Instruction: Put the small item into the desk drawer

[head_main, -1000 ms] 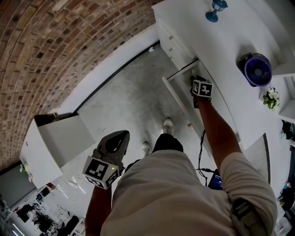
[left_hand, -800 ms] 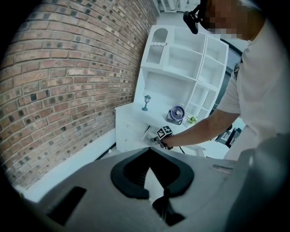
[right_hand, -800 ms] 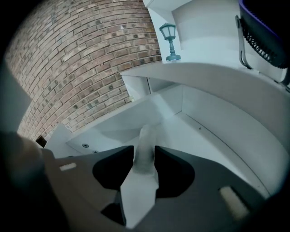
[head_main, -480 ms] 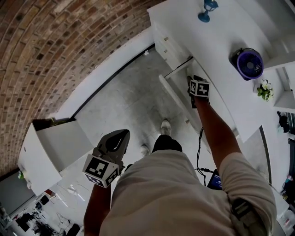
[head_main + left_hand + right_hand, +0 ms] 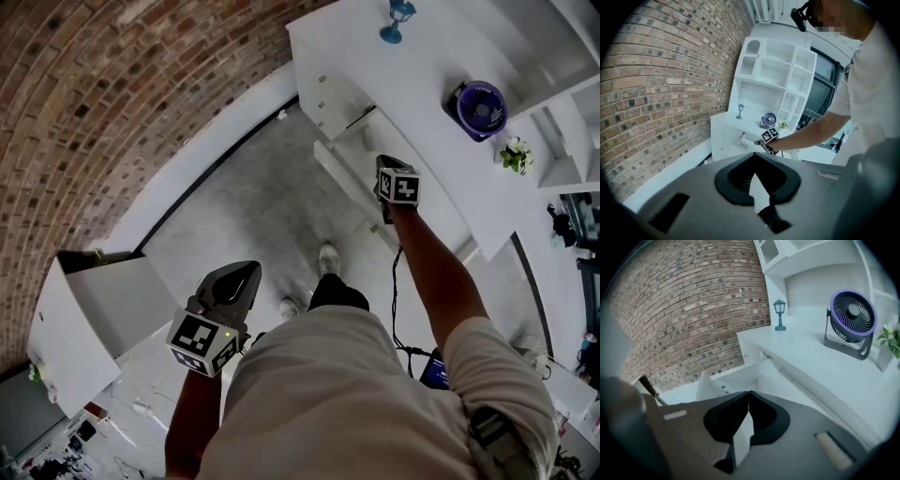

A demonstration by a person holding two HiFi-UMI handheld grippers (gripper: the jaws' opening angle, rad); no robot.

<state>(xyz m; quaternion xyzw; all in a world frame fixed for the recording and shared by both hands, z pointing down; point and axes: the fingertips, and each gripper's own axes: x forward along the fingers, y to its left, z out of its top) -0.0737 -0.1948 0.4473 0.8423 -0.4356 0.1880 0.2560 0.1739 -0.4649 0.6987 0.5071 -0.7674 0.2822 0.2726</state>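
Note:
The white desk (image 5: 427, 80) has its drawer (image 5: 352, 150) pulled out towards the floor. My right gripper (image 5: 383, 165) hangs over the drawer's near end. In the right gripper view the gripper (image 5: 749, 393) is closing; its tips meet with nothing between them, above the bare drawer (image 5: 740, 376). No small item shows in any view. My left gripper (image 5: 253, 270) is held low at my left side, far from the desk. It is shut and empty, with its tips (image 5: 753, 154) touching.
On the desk stand a purple fan (image 5: 476, 105), a small blue lamp (image 5: 397, 17) and a potted plant (image 5: 514, 156). A white cabinet (image 5: 80, 323) stands at the left by the brick wall (image 5: 103, 103). My feet (image 5: 325, 259) are on the grey floor beside the drawer.
The head view has drifted, so the desk sits further left and lower. My right gripper stays over the open drawer. The left gripper has hardly moved.

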